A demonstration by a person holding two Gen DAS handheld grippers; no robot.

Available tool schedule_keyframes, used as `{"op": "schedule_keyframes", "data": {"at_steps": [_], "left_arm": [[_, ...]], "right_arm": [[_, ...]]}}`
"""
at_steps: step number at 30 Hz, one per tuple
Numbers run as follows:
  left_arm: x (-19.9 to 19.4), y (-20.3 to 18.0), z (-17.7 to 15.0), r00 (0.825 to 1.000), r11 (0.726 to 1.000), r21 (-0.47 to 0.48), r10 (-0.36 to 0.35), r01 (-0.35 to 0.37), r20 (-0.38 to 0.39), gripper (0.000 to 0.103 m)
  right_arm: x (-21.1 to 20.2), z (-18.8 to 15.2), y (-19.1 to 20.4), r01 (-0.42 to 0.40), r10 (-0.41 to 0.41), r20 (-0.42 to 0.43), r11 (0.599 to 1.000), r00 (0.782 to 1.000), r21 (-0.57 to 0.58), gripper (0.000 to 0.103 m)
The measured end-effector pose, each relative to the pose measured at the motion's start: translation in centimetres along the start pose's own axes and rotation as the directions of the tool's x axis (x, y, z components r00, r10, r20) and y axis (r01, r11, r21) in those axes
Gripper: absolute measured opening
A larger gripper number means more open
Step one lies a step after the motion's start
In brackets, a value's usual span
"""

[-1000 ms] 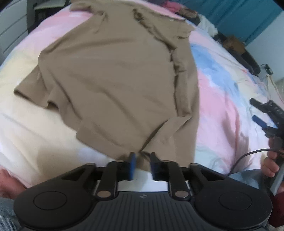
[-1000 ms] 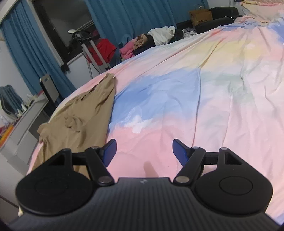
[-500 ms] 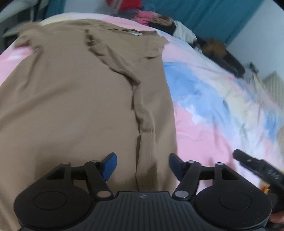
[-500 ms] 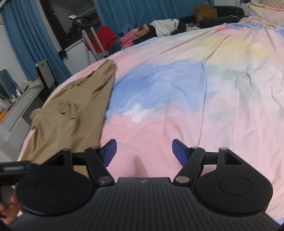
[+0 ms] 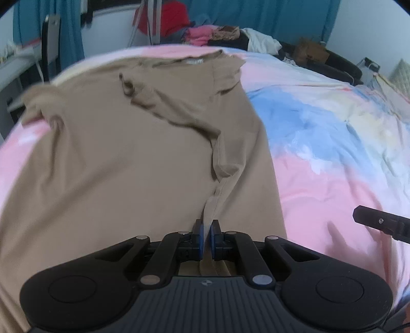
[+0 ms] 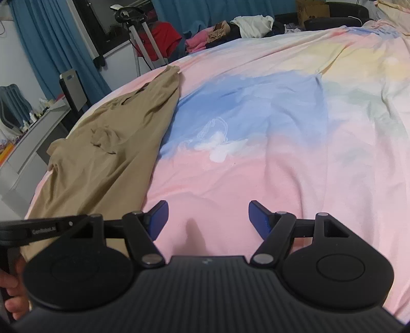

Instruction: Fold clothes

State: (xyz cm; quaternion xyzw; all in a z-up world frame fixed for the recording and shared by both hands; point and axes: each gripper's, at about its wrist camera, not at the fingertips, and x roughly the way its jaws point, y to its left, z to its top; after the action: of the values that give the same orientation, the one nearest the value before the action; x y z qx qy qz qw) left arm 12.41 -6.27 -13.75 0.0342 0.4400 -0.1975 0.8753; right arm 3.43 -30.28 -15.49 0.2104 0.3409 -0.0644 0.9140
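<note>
A tan T-shirt [image 5: 123, 158] lies spread on the pastel bedsheet [image 5: 333, 143], collar at the far end, with its right side folded inward along a long crease. My left gripper [image 5: 207, 237] is shut on the near end of that folded edge, and the cloth rises in a ridge between the blue pads. My right gripper [image 6: 206, 217] is open and empty, low over the bare pink sheet to the right of the shirt [image 6: 107, 153]. Its tip shows at the right edge of the left wrist view [image 5: 379, 222].
A heap of clothes [image 5: 225, 35] lies beyond the far end of the bed, with blue curtains [image 6: 46, 46] behind. A desk and chair [image 6: 69, 89] stand by the bed's left side. A cardboard box [image 6: 311, 10] sits at the far right.
My left gripper was shut on the shirt's hem, then opened over the folded edge, and has now shut on that crease. My right gripper stayed open and drifted slightly.
</note>
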Motion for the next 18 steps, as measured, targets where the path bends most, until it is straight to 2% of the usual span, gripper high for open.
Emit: {"op": "schedule_keyframes", "data": {"at_steps": [2, 3, 4, 5, 7, 9, 12, 14, 16, 17, 18], "left_arm": [[0.2, 0.7, -0.4, 0.999, 0.999, -0.031, -0.031, 0.03, -0.015, 0.014], [0.1, 1.0, -0.7, 0.999, 0.998, -0.049, -0.048, 0.046, -0.024, 0.021], [-0.3, 1.3, -1.1, 0.997, 0.996, -0.065, -0.064, 0.062, -0.032, 0.033], [-0.8, 1.5, -1.5, 0.996, 0.995, -0.076, -0.075, 0.072, -0.038, 0.039], [-1.8, 1.6, -2.5, 0.995, 0.994, -0.081, -0.078, 0.074, -0.054, 0.059], [-2.7, 1.5, -3.6, 0.993, 0.995, -0.064, -0.078, 0.073, -0.087, 0.062], [-3.9, 1.3, -5.4, 0.986, 0.996, -0.039, -0.088, 0.083, -0.139, 0.061], [-4.4, 1.3, -6.4, 0.979, 0.995, -0.033, -0.102, 0.098, -0.178, 0.056], [-4.7, 1.1, -7.2, 0.967, 0.991, -0.033, -0.134, 0.13, -0.217, 0.025], [-4.8, 1.1, -7.5, 0.963, 0.989, -0.037, -0.145, 0.14, -0.228, 0.018], [-5.0, 1.1, -7.7, 0.959, 0.988, -0.042, -0.155, 0.15, -0.236, 0.007]], "right_arm": [[0.1, 0.0, 0.0, 0.001, -0.001, -0.002, 1.0, 1.0, 0.002, 0.072], [0.1, 0.0, 0.0, 0.002, -0.002, -0.002, 1.0, 1.0, 0.003, 0.072], [0.1, 0.0, 0.0, 0.002, -0.002, -0.002, 1.0, 1.0, 0.004, 0.072], [0.1, 0.0, 0.0, 0.002, -0.002, -0.002, 1.0, 1.0, 0.005, 0.072], [0.1, 0.0, 0.0, 0.001, -0.001, -0.001, 1.0, 1.0, 0.007, 0.072], [0.1, 0.0, 0.0, 0.0, 0.0, -0.002, 1.0, 1.0, 0.01, 0.072], [0.1, 0.0, -0.1, -0.007, 0.007, -0.005, 1.0, 1.0, 0.021, 0.072], [0.1, 0.1, -0.2, -0.008, 0.008, -0.005, 1.0, 1.0, 0.026, 0.072], [0.0, 0.1, -0.2, -0.007, 0.007, -0.004, 1.0, 1.0, 0.025, 0.072], [0.0, 0.1, -0.1, -0.006, 0.006, -0.003, 1.0, 1.0, 0.024, 0.072], [-0.1, 0.0, -0.1, -0.005, 0.005, -0.002, 1.0, 1.0, 0.023, 0.072]]}}
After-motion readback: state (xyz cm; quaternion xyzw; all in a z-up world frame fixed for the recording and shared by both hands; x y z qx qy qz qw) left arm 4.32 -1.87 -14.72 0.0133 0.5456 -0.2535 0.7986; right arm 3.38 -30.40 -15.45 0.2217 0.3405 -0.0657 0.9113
